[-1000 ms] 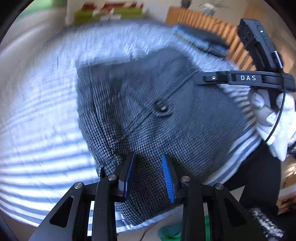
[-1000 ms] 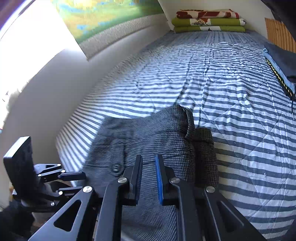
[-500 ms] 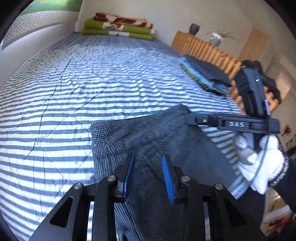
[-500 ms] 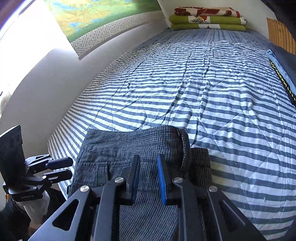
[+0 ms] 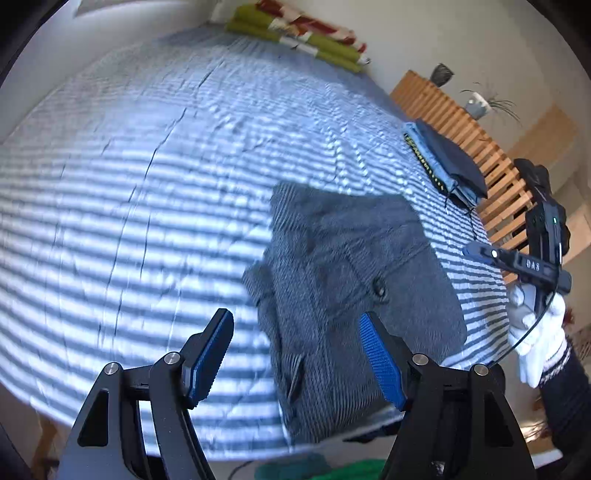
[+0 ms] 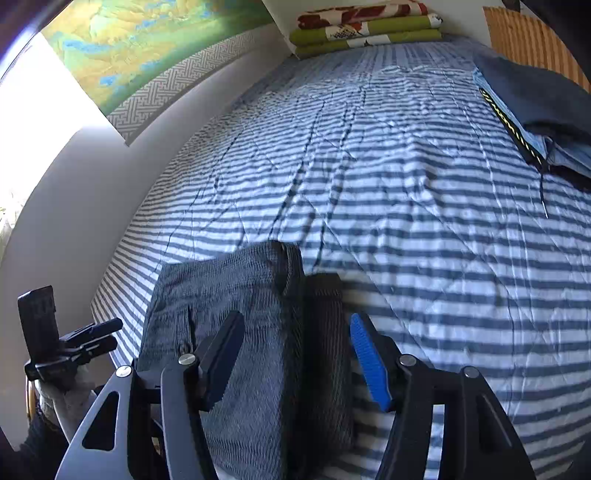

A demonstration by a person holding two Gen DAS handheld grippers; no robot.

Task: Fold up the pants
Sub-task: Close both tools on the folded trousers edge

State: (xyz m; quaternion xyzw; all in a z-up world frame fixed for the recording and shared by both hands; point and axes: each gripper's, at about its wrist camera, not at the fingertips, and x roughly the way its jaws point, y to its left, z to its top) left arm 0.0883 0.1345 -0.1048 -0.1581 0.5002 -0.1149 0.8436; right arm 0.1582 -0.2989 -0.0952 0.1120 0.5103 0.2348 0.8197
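Observation:
The grey houndstooth pants (image 5: 351, 288) lie folded in a compact block at the near edge of the striped bed (image 5: 129, 221), button pocket facing up. My left gripper (image 5: 295, 354) hovers above their near left part. Its jaws are opening and the blue pads (image 5: 376, 362) press on nothing. In the right wrist view the pants (image 6: 236, 295) show a thick folded edge on their right side. My right gripper (image 6: 295, 362) hangs over that edge, its jaws opening too, the cloth below and not pinched. Each gripper shows in the other's view: right (image 5: 476, 253), left (image 6: 107, 332).
A stack of folded dark and light blue clothes (image 5: 443, 166) (image 6: 535, 107) sits at the bed's right side by a wooden slatted unit (image 5: 461, 122). Green and red folded blankets (image 6: 365, 29) lie at the far end. A wall with a poster (image 6: 147, 48) bounds the left.
Both grippers' jaws have spread wide and pulled up and back from the pants. The left view has rolled, and the pants now lie flat on the bed.

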